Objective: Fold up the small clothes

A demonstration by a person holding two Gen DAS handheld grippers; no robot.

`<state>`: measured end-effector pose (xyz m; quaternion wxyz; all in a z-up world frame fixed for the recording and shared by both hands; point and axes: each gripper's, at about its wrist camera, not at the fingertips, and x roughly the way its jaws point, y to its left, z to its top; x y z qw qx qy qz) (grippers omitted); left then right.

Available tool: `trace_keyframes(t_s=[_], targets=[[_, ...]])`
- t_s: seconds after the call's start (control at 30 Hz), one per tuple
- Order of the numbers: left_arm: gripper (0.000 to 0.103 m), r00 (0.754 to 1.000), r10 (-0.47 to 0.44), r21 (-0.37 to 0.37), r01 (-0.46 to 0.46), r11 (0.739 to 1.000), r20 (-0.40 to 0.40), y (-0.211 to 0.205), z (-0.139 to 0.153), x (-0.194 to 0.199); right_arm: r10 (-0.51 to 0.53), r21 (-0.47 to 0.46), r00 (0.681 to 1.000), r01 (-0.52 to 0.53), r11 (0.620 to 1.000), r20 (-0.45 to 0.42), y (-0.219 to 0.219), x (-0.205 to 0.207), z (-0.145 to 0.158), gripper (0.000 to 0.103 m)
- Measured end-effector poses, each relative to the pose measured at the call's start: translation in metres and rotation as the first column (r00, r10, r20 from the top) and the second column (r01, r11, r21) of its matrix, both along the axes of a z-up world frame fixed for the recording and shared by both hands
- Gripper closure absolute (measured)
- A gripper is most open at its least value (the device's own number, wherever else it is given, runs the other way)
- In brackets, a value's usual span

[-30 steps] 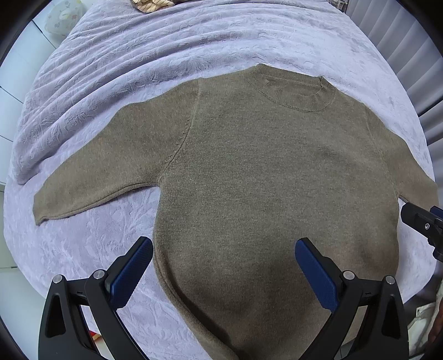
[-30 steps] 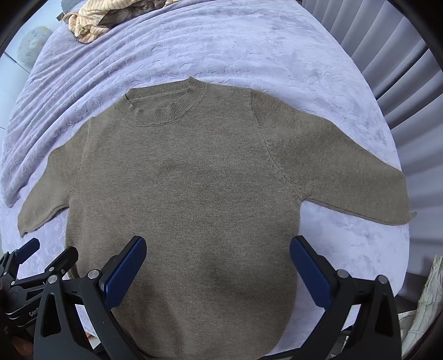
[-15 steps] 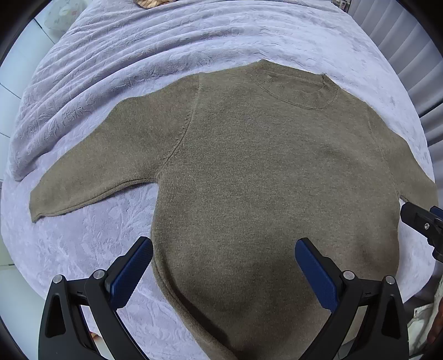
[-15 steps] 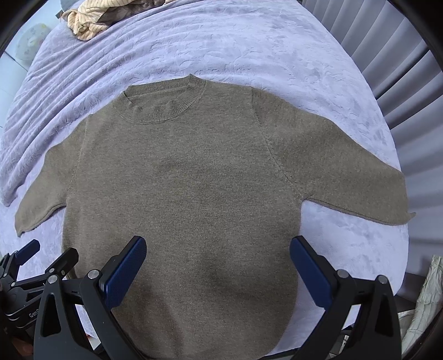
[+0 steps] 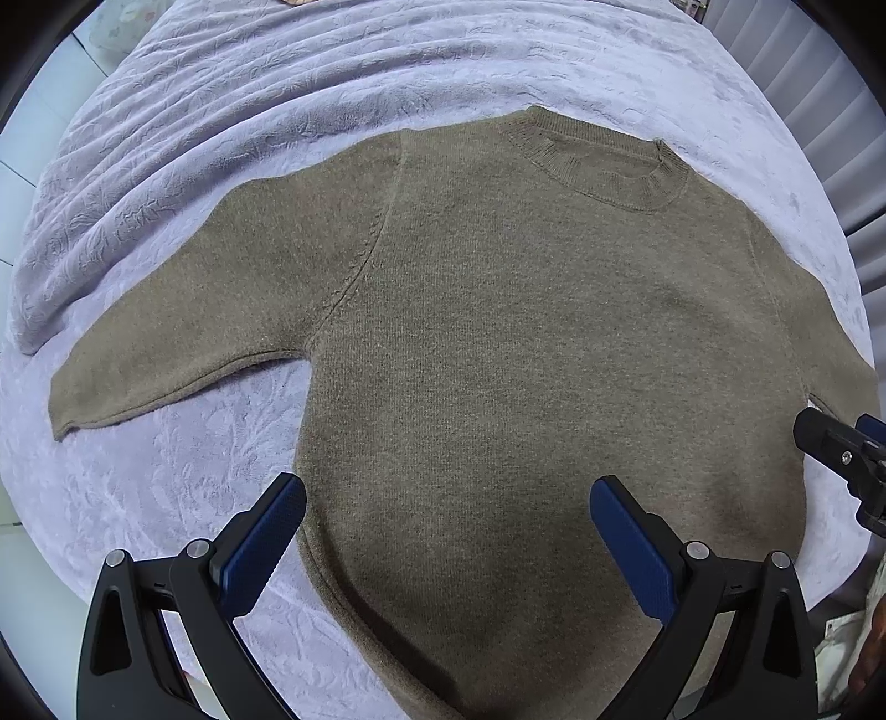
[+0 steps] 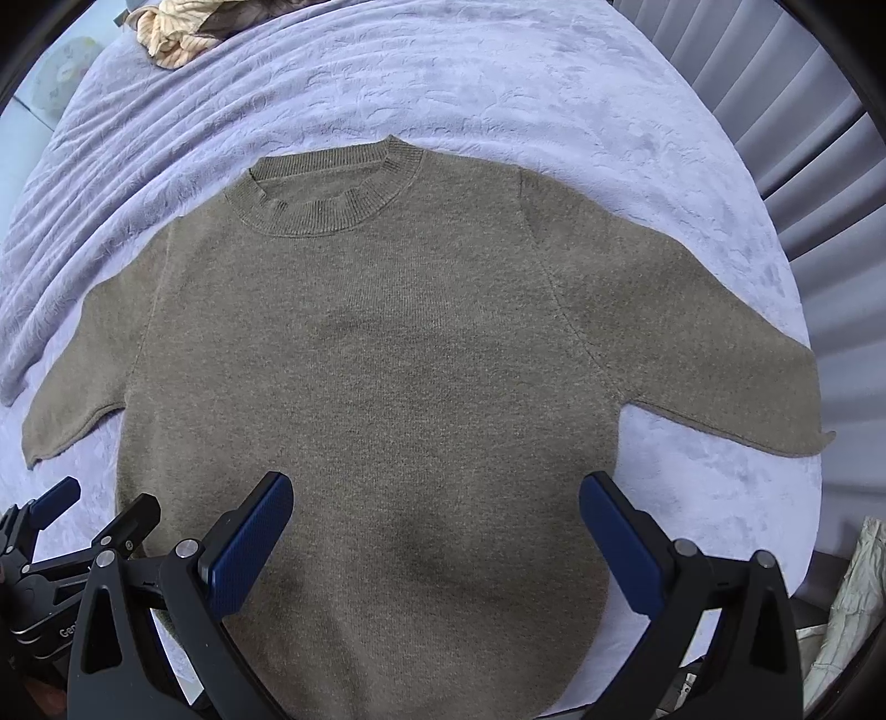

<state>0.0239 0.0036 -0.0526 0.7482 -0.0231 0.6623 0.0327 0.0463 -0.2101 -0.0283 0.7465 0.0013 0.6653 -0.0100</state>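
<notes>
- Over the lavender bedspread, both cameras are edging closer to the flat olive sweater.
- Left gripper and right gripper are gaping wide, empty; folding is not yet starting.

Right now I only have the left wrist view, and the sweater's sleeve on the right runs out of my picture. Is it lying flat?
Observer: Yes. In the right wrist view that sleeve of the sweater lies spread flat on the bedspread, with its cuff not folded in.
Operator: And the right gripper? I see only a tip of it.
Observer: The right gripper is open, jaws wide apart over the sweater's lower body, holding nothing.
Operator: Anything else on the bed?
Observer: A crumpled yellow striped cloth pile sits at the far left corner, well apart from the sweater.
</notes>
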Motion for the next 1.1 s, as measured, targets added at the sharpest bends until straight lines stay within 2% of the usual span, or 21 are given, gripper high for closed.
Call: trace_keyframes(t_s=[0.23, 0.43, 0.6, 0.73, 0.87, 0.93, 0.97, 1.1], targets=[[0.0, 1.0, 0.011, 0.005, -0.011, 1.0, 0.022, 0.006, -0.003, -0.001, 0.021, -0.001, 1.0, -0.021, 1.0, -0.01, 0.011, 0.0, -0.008, 0.0], [0.0, 0.999, 0.046, -0.073, -0.045, 0.996, 0.011, 0.03, -0.015, -0.003, 0.072, -0.003, 0.997, -0.072, 0.997, -0.022, 0.035, 0.0, -0.016, 0.0], [0.0, 0.991, 0.133, -0.149, -0.129, 0.98, 0.014, 0.068, -0.025, -0.013, 0.144, 0.003, 0.988, -0.144, 0.99, -0.049, 0.072, -0.003, -0.03, 0.0], [0.0, 0.969, 0.247, -0.215, -0.234, 0.948, 0.033, 0.118, -0.034, -0.021, 0.212, 0.021, 0.976, -0.211, 0.977, -0.053, 0.106, -0.009, -0.037, 0.0], [0.0, 0.92, 0.384, -0.284, -0.348, 0.893, 0.08, 0.185, -0.043, -0.028, 0.295, 0.048, 0.954, -0.293, 0.955, -0.046, 0.144, -0.016, -0.04, 0.0], [0.0, 0.876, 0.472, -0.317, -0.421, 0.85, 0.101, 0.222, -0.049, -0.033, 0.341, 0.06, 0.939, -0.338, 0.939, -0.043, 0.167, -0.02, -0.043, 0.0], [0.0, 0.845, 0.522, -0.333, -0.463, 0.821, 0.113, 0.245, -0.052, -0.038, 0.356, 0.065, 0.934, -0.353, 0.933, -0.042, 0.175, -0.022, -0.045, 0.0], [0.0, 0.747, 0.65, -0.369, -0.571, 0.734, 0.139, 0.307, -0.065, -0.051, 0.411, 0.091, 0.911, -0.406, 0.909, -0.043, 0.212, -0.03, -0.052, 0.0]])
